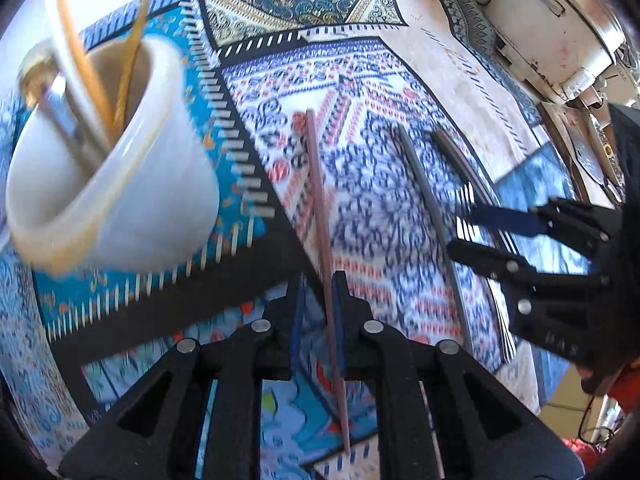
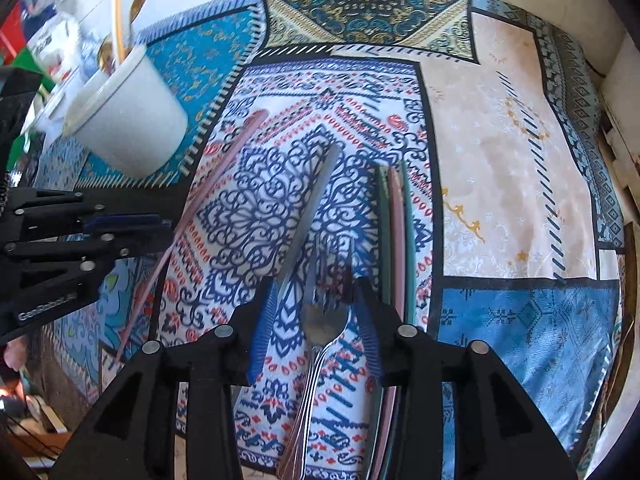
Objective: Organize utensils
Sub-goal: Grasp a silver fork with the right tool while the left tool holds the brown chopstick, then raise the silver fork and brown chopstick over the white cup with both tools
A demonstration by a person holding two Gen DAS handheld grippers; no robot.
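My left gripper (image 1: 318, 312) is shut on a pink chopstick (image 1: 320, 208) and holds it slanted above the patterned tablecloth; it also shows in the right wrist view (image 2: 224, 168). A white cup (image 1: 120, 184) with gold utensils and a white stick in it stands at the left, also in the right wrist view (image 2: 128, 120). My right gripper (image 2: 316, 312) is open, its fingers either side of a silver fork (image 2: 320, 328) lying on the cloth. A grey metal utensil (image 2: 312, 208) and several chopsticks (image 2: 396, 232) lie beside the fork.
The patchwork tablecloth (image 2: 500, 160) covers the table. A white appliance (image 1: 552, 32) stands at the back right in the left wrist view. Clutter (image 2: 48, 40) sits behind the cup at the far left.
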